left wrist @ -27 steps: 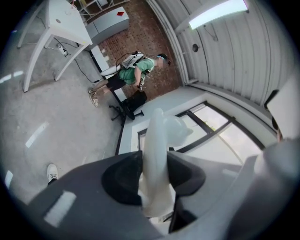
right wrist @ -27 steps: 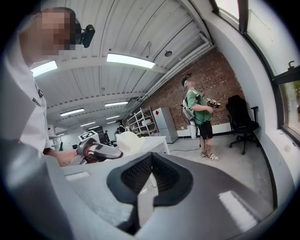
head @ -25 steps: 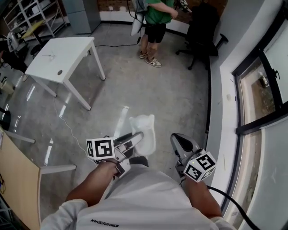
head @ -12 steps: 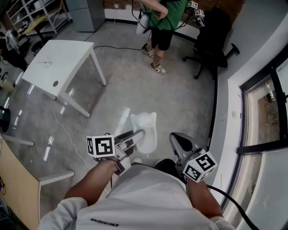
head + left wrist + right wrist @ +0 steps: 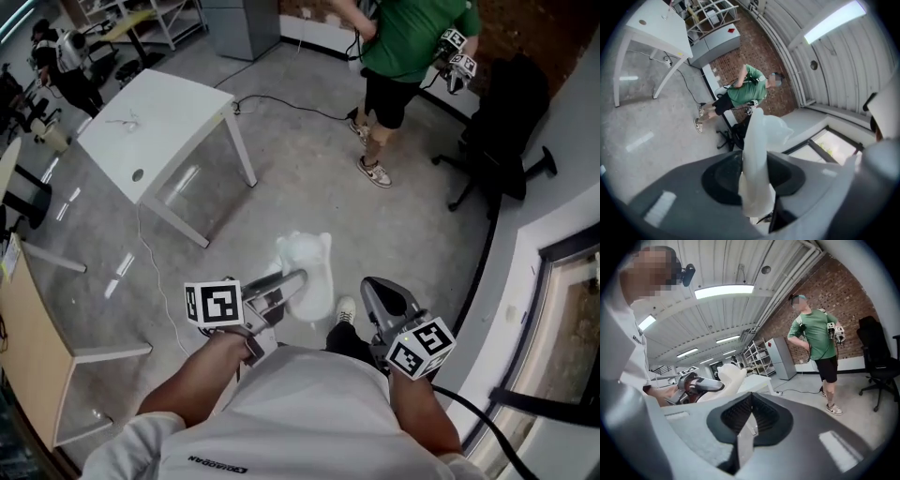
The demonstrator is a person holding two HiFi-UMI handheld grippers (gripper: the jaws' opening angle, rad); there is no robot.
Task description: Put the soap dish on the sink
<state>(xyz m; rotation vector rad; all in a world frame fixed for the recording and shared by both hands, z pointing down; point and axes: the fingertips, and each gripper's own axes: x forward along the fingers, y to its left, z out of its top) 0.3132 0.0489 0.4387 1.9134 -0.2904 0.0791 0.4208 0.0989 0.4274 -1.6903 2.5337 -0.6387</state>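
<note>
Over the floor [image 5: 309, 178] | left tool [image 5: 289, 281] clamps soap dish [image 5: 307, 265], long axis pointing ahead | right tool [image 5: 376, 287] closed

White soap dish [image 5: 314, 261], gripped edge-on, aloft

soap dish [image 5: 314, 262] — near edge under left gripper [image 5: 295, 281]; bystander [image 5: 412, 37] — head cropped

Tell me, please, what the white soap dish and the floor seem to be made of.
The soap dish looks like plastic, possibly silicone: milky white, faintly translucent, smoothly moulded. The floor looks like polished concrete: mottled grey, glossy, with streaks of reflected light.
</note>
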